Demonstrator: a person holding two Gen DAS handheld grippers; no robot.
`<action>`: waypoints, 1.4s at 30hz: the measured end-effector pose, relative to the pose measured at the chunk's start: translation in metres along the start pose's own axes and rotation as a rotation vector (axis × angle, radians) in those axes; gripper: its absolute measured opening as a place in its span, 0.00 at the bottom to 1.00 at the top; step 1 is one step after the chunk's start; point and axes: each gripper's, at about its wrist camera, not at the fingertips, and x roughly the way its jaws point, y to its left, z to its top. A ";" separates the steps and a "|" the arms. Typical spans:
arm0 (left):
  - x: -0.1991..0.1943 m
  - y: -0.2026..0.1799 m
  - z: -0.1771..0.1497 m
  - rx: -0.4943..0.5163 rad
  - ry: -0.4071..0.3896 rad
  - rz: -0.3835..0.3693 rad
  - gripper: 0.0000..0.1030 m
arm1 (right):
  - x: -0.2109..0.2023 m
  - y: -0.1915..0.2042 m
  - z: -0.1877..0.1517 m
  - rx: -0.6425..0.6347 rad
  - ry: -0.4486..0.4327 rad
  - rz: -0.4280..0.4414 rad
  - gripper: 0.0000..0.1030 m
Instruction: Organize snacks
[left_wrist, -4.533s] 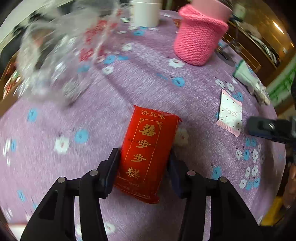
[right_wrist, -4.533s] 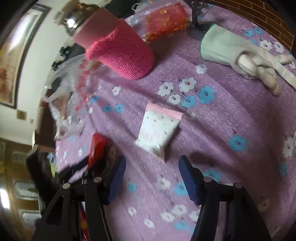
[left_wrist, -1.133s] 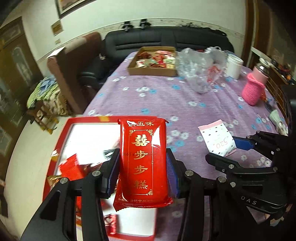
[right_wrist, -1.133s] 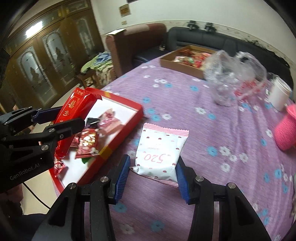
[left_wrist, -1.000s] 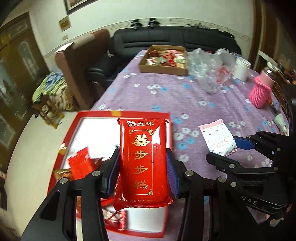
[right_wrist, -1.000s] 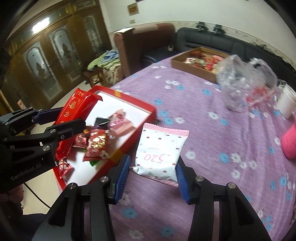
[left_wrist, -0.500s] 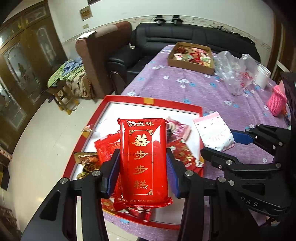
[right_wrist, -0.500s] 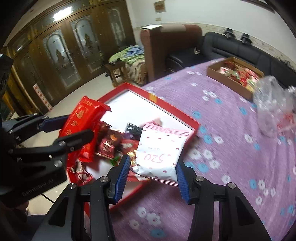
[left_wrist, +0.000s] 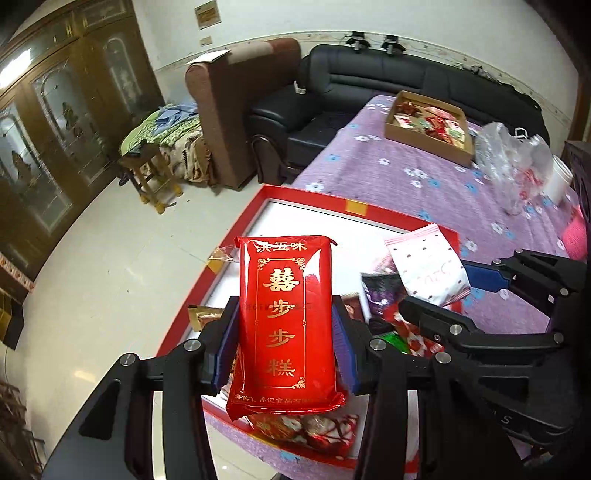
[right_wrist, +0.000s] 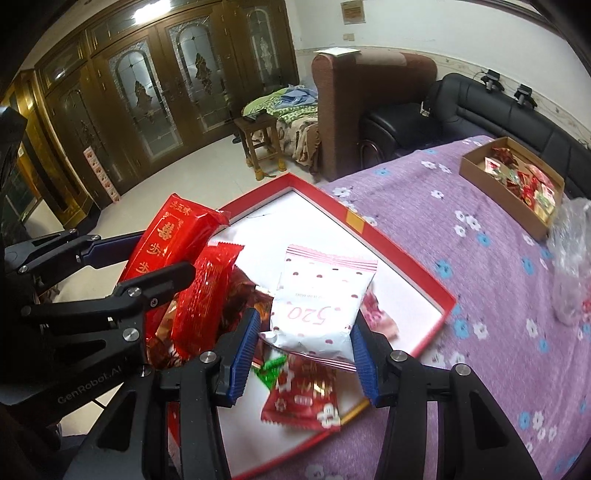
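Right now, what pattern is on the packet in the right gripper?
White packet with small pink and maroon dots, pink zigzag top edge, "520" printed; clearest in the right wrist view.

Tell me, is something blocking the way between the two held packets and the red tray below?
No barrier shows. The red packet and white packet hang over the red tray, but loose snacks already lie underneath.

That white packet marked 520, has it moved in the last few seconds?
Yes. The white packet was lifted off the purple tablecloth and now hangs over the red tray.

Walls: white, w/ small plaques (left_wrist: 207, 16)
Floor: pale tile (left_wrist: 110, 236)
Cabinets: dark wood, glazed doors (right_wrist: 147, 96)
Seating: brown armchair (left_wrist: 236, 107); black sofa (left_wrist: 388, 81)
Stool: wooden (right_wrist: 264, 147)
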 end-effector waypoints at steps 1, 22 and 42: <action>0.003 0.002 0.001 -0.005 0.003 0.001 0.43 | 0.004 0.001 0.003 -0.008 0.006 -0.005 0.48; 0.056 0.014 0.020 -0.027 0.077 0.020 0.58 | 0.045 -0.010 0.011 0.035 0.096 -0.085 0.51; -0.027 -0.042 0.061 0.036 -0.062 -0.072 0.78 | -0.062 -0.070 -0.005 0.179 -0.060 -0.205 0.55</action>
